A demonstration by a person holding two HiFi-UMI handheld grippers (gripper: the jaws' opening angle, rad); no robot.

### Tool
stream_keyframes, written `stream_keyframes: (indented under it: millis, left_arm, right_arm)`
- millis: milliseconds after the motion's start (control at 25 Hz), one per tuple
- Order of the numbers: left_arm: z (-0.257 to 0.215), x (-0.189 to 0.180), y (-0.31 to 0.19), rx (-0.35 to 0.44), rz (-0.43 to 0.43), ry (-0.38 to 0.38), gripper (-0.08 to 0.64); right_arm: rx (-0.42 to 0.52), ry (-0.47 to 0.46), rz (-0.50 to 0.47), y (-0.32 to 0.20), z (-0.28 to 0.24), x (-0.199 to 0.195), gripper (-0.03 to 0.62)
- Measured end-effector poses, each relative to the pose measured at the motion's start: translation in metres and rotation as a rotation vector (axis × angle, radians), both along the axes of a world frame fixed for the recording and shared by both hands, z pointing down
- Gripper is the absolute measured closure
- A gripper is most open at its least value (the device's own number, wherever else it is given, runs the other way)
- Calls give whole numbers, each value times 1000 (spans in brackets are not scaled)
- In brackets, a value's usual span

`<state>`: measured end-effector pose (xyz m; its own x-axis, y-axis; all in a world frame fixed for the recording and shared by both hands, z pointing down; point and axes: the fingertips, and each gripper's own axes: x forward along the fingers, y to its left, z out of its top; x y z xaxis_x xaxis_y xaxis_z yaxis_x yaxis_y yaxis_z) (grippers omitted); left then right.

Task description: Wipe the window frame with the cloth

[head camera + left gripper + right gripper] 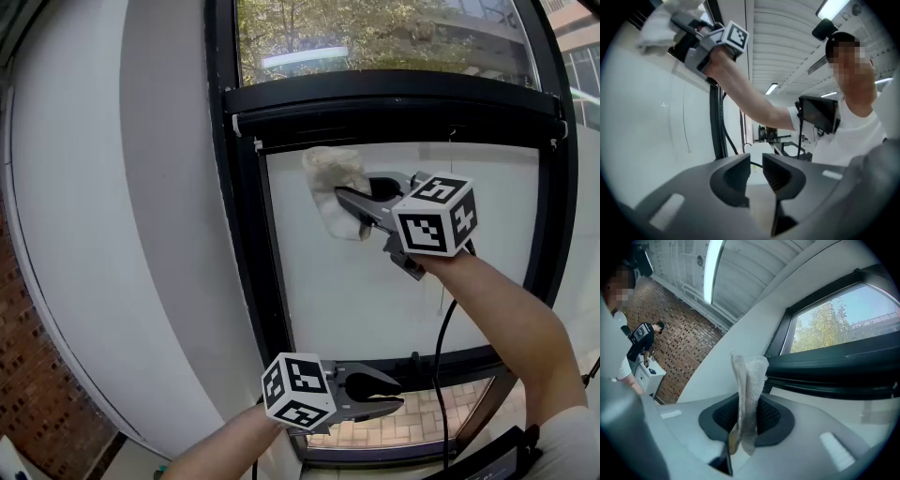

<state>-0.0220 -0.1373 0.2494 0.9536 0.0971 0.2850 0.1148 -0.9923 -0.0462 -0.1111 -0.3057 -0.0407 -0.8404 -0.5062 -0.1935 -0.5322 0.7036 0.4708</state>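
right gripper [343,208] is clamped on the cloth [335,176]; in the right gripper view the jaws of the right gripper [743,420] are closed on a folded white cloth [749,378] that stands up out of them; cloth sits at the upper left corner of the frosted pane [403,281], its top edge reaching up to the black crossbar of the window frame [246,281], just right of the frame's left upright; can't tell whether it's actually pressed on the frame or only on the glass; right forearm comes up from lower right, marker cube [434,216] facing the camera; left gripper [398,394] is low, in front of the bottom rail of the frame, well apart from the cloth; its own view shows the left gripper [756,164] with the jaws slightly apart, a narrow gap and nothing in it; same view looks up at the right gripper [677,21] holding the cloth [656,26] high on the pane, beside the dark frame upright [717,124]; a black cable [439,356] hangs down in front of the pane under the right arm; above the crossbar, clear glass with trees [375,37] behind it; right gripper view has the frame [825,376] just past the cloth; white wall [112,234] left of the window, brick wall [37,403] at far lower left.
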Motion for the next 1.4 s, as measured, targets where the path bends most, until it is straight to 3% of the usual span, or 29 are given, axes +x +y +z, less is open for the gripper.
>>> stream_keyframes:
  millis: [240, 520, 840, 1200, 1400]
  left_arm:
    - [-18, -32, -14, 23, 27, -11, 462]
    - [-36, -32, -28, 35, 86, 6, 462]
    - [-34, 18, -31, 14, 146, 40, 462]
    - [-40, 76, -27, 27, 192, 45, 462]
    - [-36, 108, -27, 21, 208, 26, 462]
  right_arm:
    - [-4, -8, -2, -42, -54, -75, 523]
    - [19, 3, 83, -87, -87, -74, 523]
    - [33, -21, 217, -104, -102, 32, 525]
    - [12, -99, 379, -98, -118, 216, 525]
    - [4, -117, 437, -94, -121, 299, 525]
